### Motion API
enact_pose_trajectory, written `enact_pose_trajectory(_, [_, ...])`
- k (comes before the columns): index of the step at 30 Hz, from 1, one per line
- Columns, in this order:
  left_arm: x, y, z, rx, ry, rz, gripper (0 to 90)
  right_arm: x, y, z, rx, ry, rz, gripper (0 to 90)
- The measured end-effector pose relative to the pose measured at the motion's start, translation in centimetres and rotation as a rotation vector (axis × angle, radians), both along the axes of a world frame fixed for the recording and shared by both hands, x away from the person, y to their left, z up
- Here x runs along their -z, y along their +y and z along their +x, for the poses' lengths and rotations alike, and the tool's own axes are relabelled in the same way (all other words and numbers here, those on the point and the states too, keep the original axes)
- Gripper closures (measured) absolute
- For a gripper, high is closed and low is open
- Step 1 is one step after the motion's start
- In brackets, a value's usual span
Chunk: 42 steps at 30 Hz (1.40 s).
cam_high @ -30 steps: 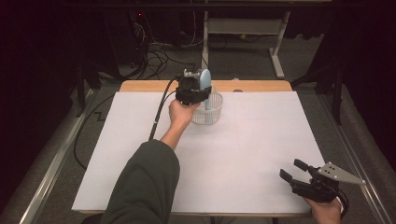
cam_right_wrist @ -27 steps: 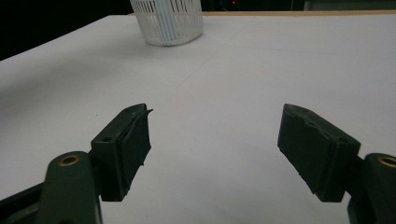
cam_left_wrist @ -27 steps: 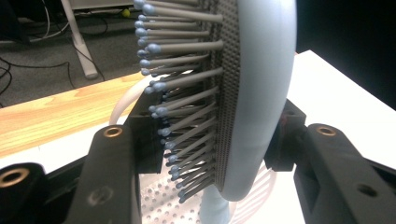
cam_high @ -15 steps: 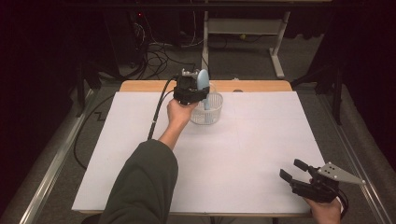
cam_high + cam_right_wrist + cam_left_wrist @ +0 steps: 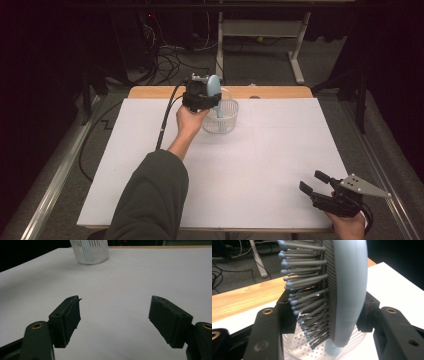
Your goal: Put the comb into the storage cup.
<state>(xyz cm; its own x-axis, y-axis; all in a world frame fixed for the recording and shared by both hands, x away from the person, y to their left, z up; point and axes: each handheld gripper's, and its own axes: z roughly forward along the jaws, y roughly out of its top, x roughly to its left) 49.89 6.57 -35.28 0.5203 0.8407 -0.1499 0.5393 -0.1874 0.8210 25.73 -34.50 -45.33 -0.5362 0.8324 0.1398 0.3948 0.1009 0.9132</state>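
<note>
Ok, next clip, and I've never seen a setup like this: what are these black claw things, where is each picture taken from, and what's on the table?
No robot here: a person holds a two-jaw tool in each hand. The high view looks down on a white-covered table from above the person's side. The other two views come from cameras riding on each tool, looking along its jaws. The left hand-held gripper is shut on a pale blue hairbrush, holding it upright with its handle end down inside a clear perforated basket at the table's far side. The right hand-held gripper sits near the table's near right corner, open and holding nothing.
</note>
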Motion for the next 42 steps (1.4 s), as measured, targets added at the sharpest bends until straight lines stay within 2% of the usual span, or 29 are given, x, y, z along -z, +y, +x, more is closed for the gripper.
enact_pose_trajectory(4, [-0.1,0.2,0.0,-0.009,-0.001,0.009,41.8,0.0,0.0,0.0,0.000,0.000,0.001,25.6])
enact_pose_trajectory(10, [-0.1,0.5,0.1,-0.010,0.008,-0.001,39.4,0.0,0.0,0.0,0.002,0.001,-0.001,25.6])
enact_pose_trajectory(13, [-0.1,0.8,0.2,-0.013,0.007,0.001,34.1,0.0,0.0,0.0,0.001,0.002,0.000,25.6])
enact_pose_trajectory(15, [-0.1,1.0,0.2,-0.019,0.009,0.002,34.1,0.0,0.0,0.0,-0.002,0.004,0.001,25.6])
enact_pose_trajectory(26, [0.2,2.0,0.6,-0.027,0.044,0.009,25.4,0.0,0.1,0.0,0.000,0.004,0.000,25.7])
enact_pose_trajectory(30, [0.3,2.1,0.6,-0.029,0.049,0.016,25.3,0.0,0.0,0.0,0.001,0.004,0.002,25.7])
enact_pose_trajectory(37, [1.3,2.8,0.8,-0.050,0.071,-0.006,21.6,0.0,0.0,0.0,0.000,0.004,0.002,25.7])
enact_pose_trajectory(42, [1.7,3.4,0.8,-0.040,0.082,-0.017,18.7,0.0,0.0,0.0,0.001,0.005,0.000,25.7])
